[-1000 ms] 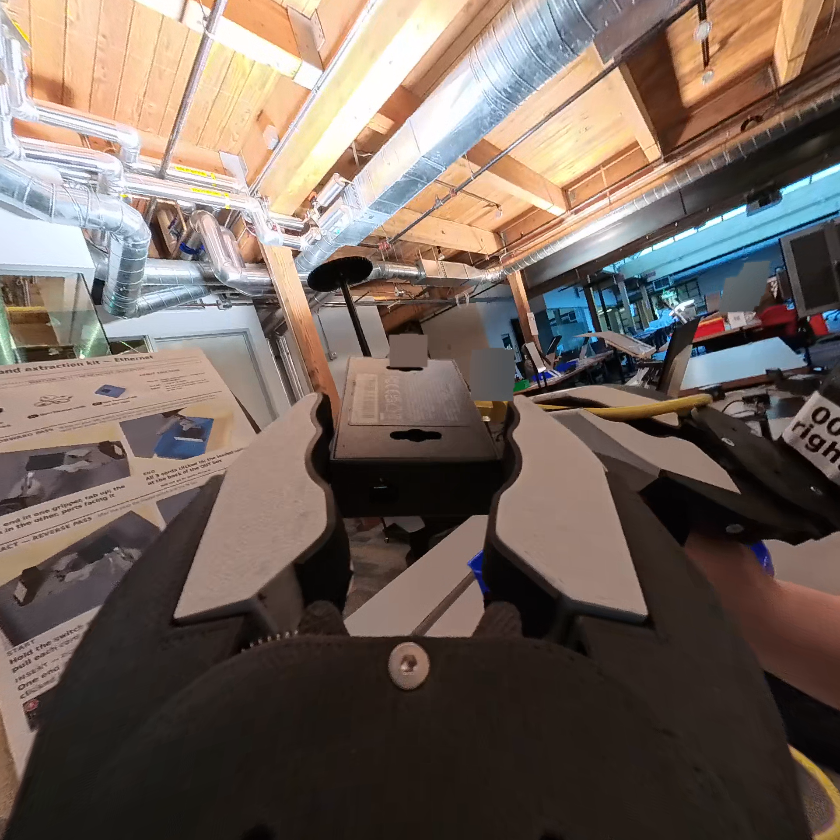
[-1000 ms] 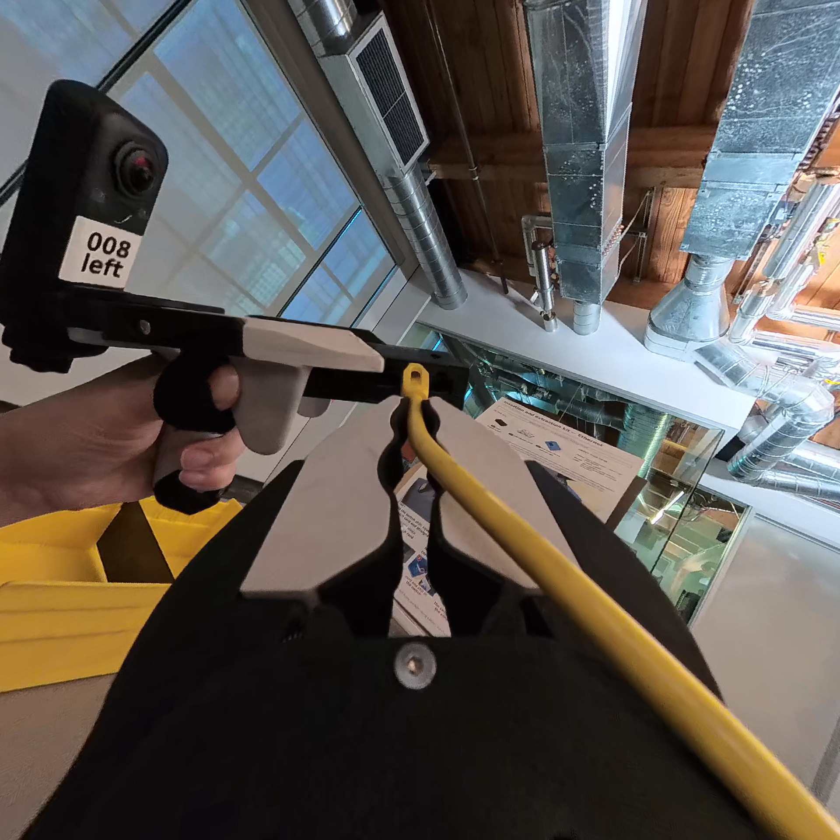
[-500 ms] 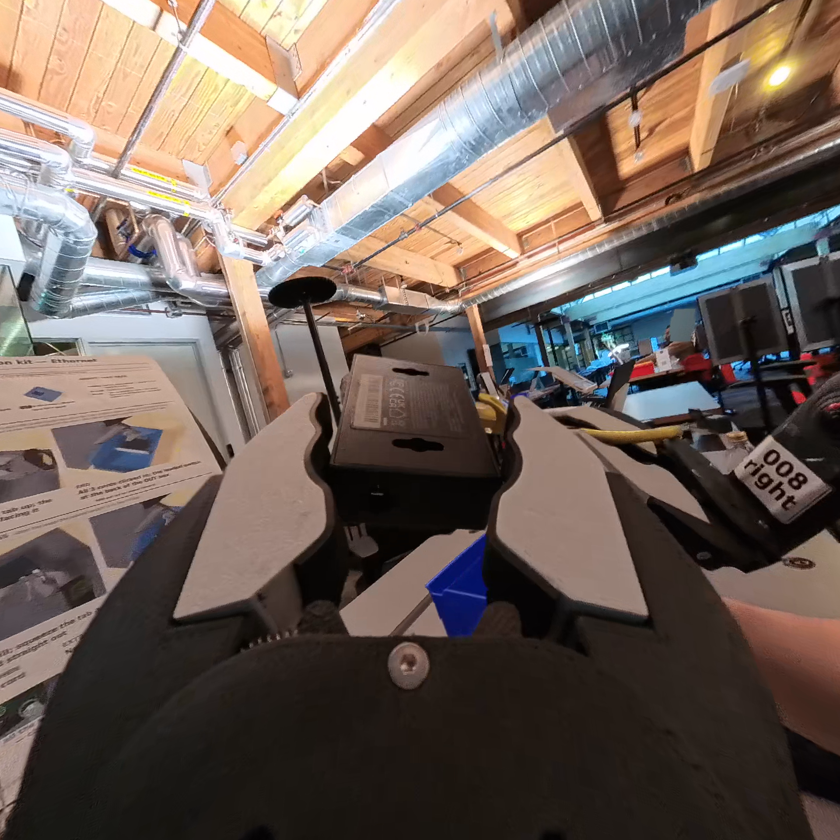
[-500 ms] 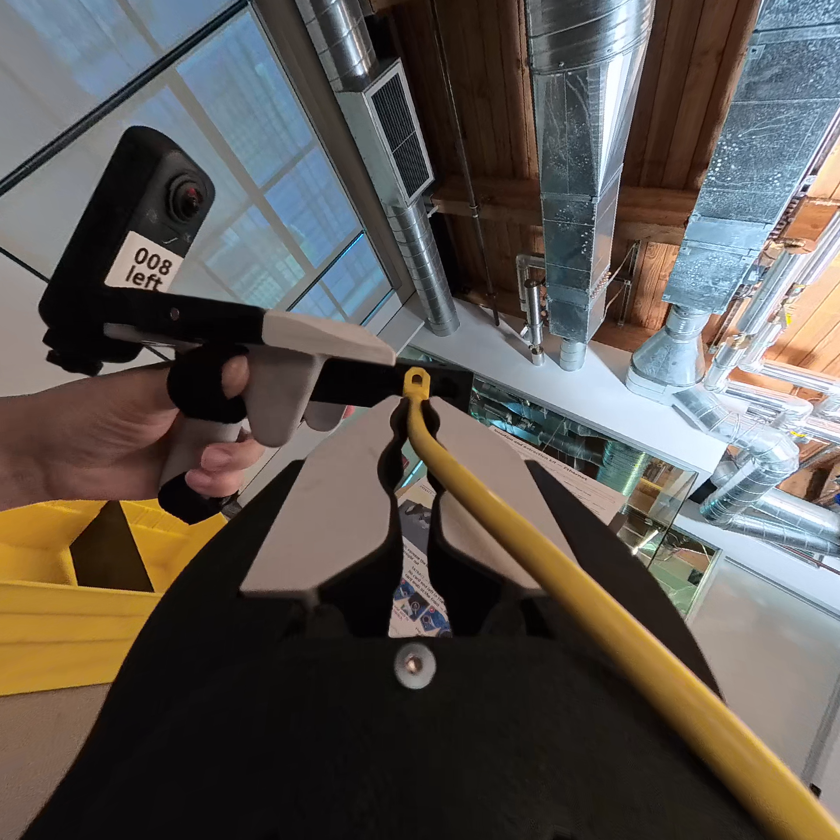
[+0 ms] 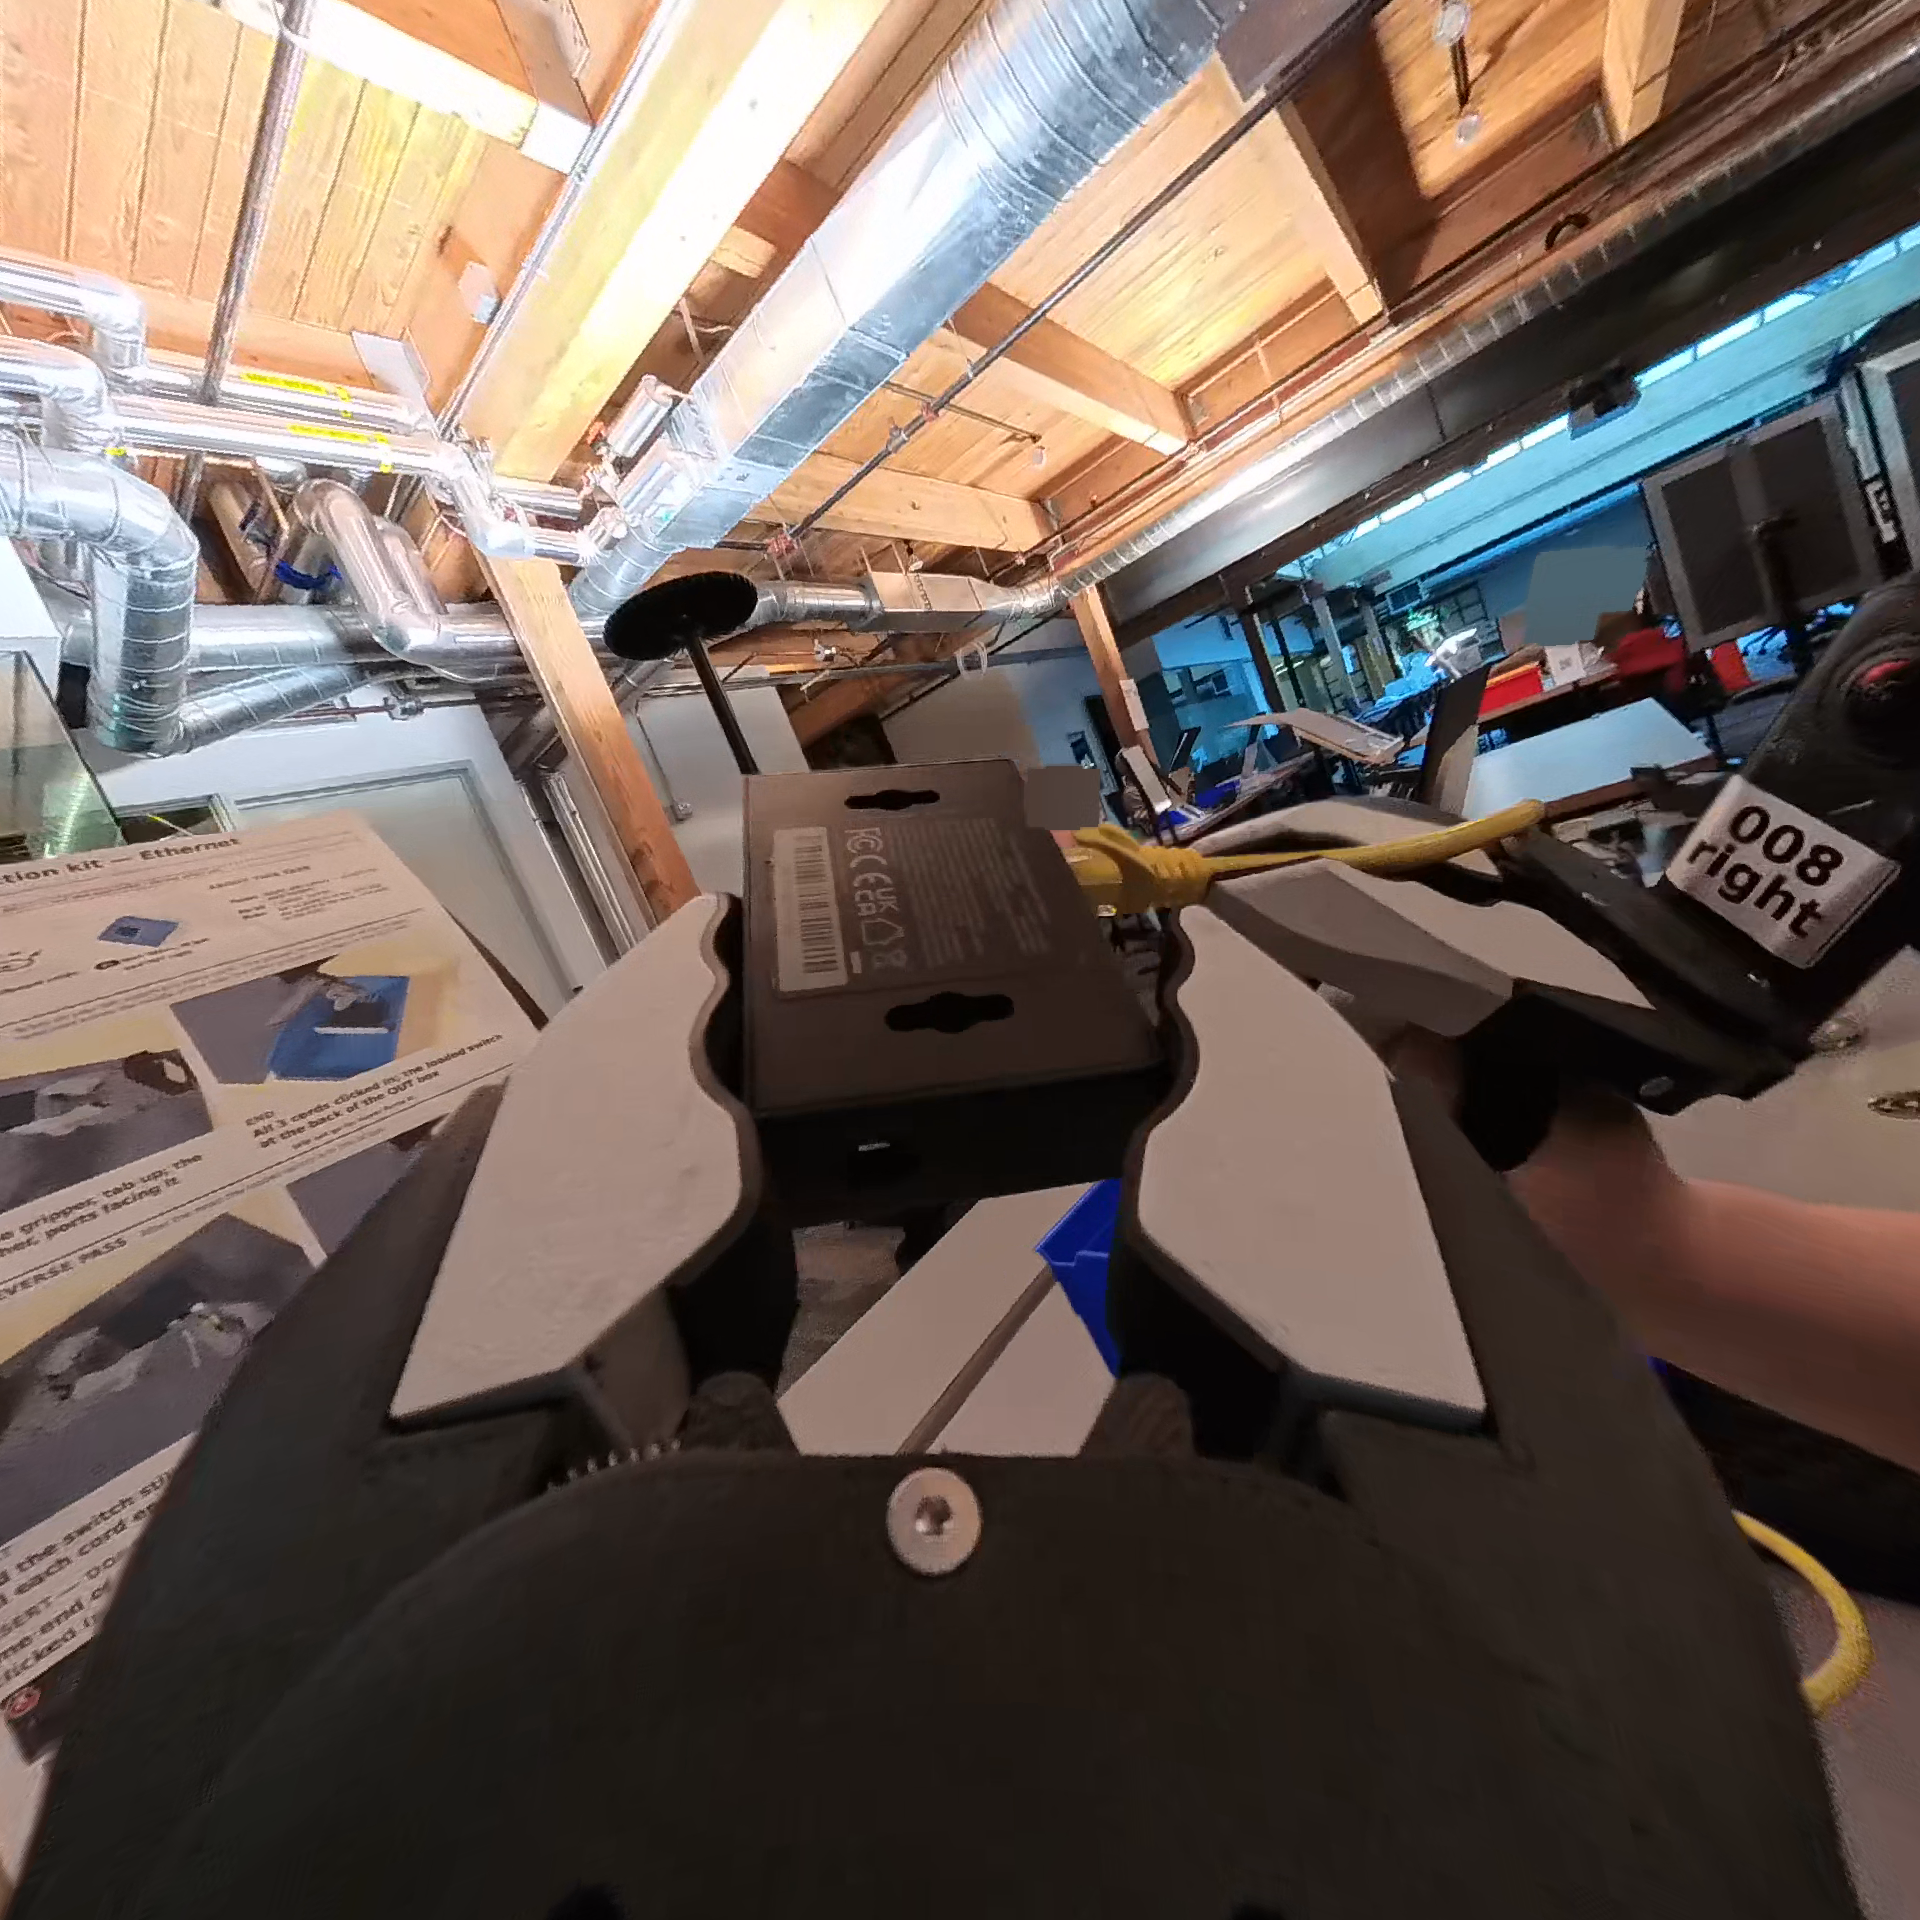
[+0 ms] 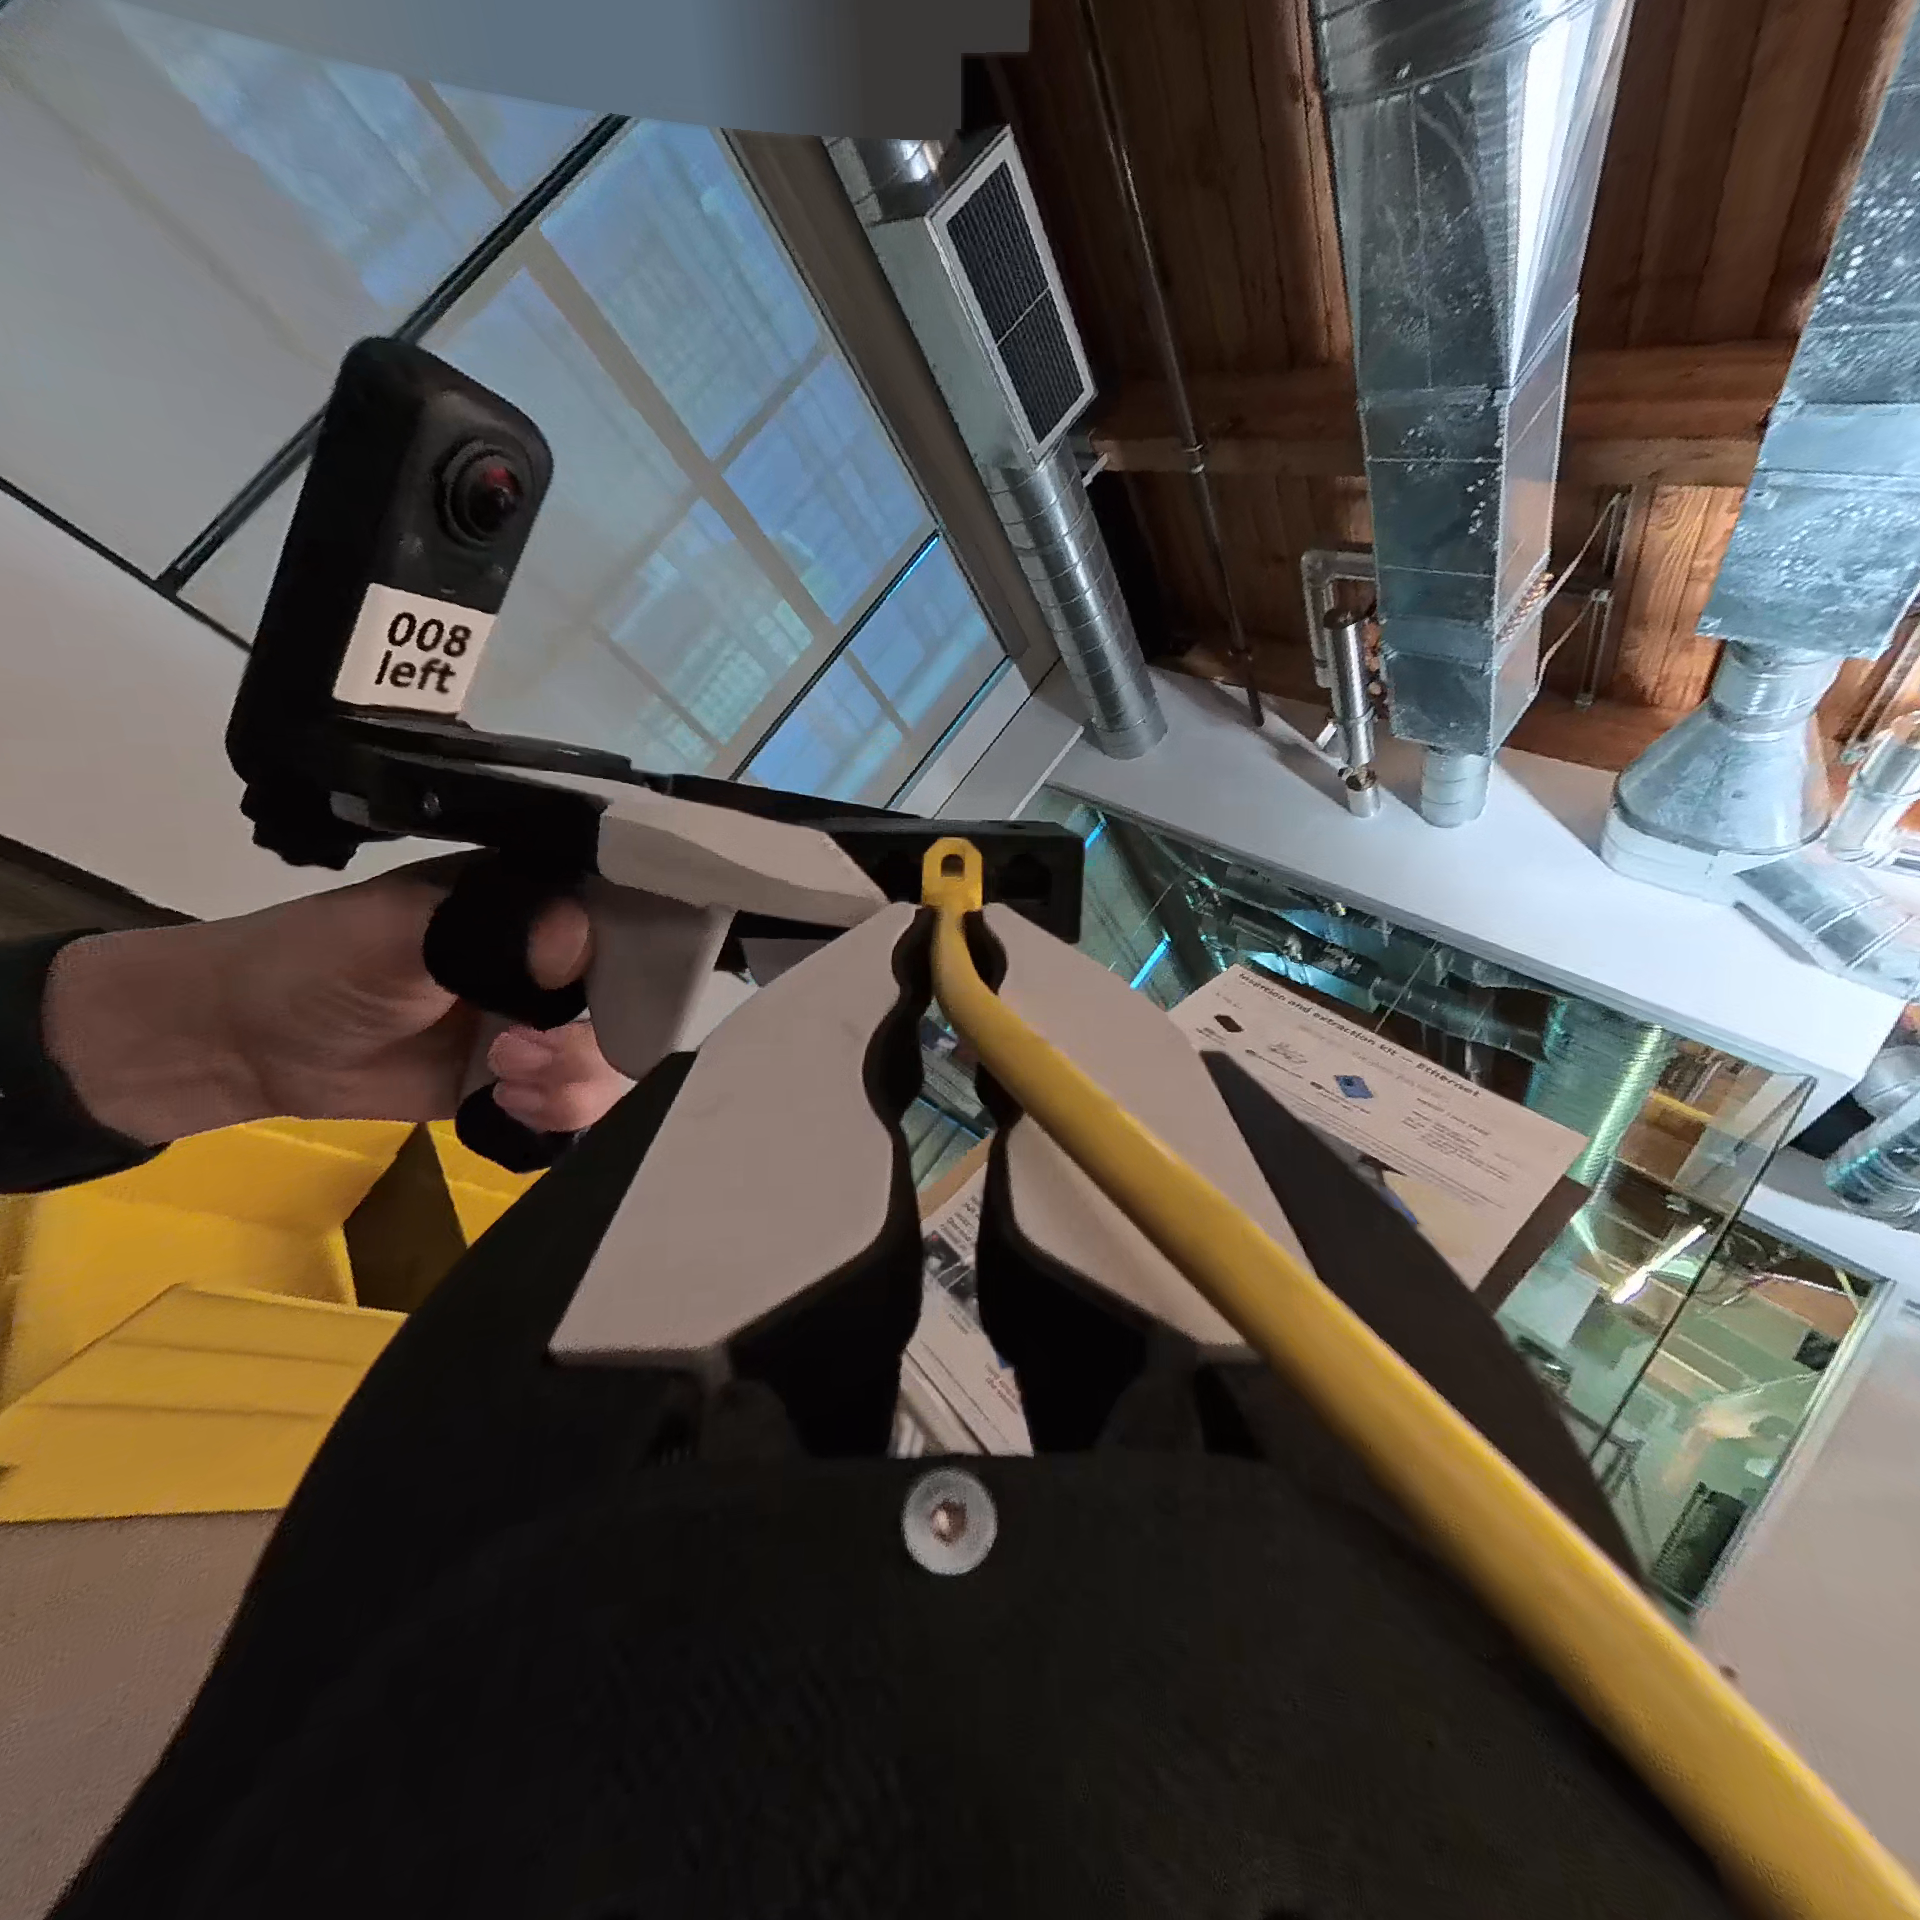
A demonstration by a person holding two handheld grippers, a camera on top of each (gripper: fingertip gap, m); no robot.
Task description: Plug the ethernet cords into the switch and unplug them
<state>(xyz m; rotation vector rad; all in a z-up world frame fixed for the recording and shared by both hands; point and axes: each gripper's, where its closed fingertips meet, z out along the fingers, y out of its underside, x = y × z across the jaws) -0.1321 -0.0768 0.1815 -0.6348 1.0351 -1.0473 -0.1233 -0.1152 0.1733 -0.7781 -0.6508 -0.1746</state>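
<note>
Showing: one black switch (image 5: 935,935); one yellow cord (image 6: 1299,1309); two grippers, left (image 5: 945,987) and right (image 6: 951,935); one printed sheet (image 5: 208,1018); one blue bin (image 5: 1081,1257); one yellow bin (image 6: 187,1340).

Matte black handheld tongs with pale grey fingers

Left tongs (image 5: 945,997) and right tongs (image 6: 951,935) each show a silver centre screw; white stickers mark their cameras.

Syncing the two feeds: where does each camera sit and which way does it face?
Left wrist view: on the left gripper, tilted up toward the ceiling; its fingers clamp the black box-shaped switch; a forearm shows.
Right wrist view: on the right gripper, tilted up; fingers pinch the yellow ethernet cord; a hand shows.
Shared: switch, cord, both grippers.
</note>
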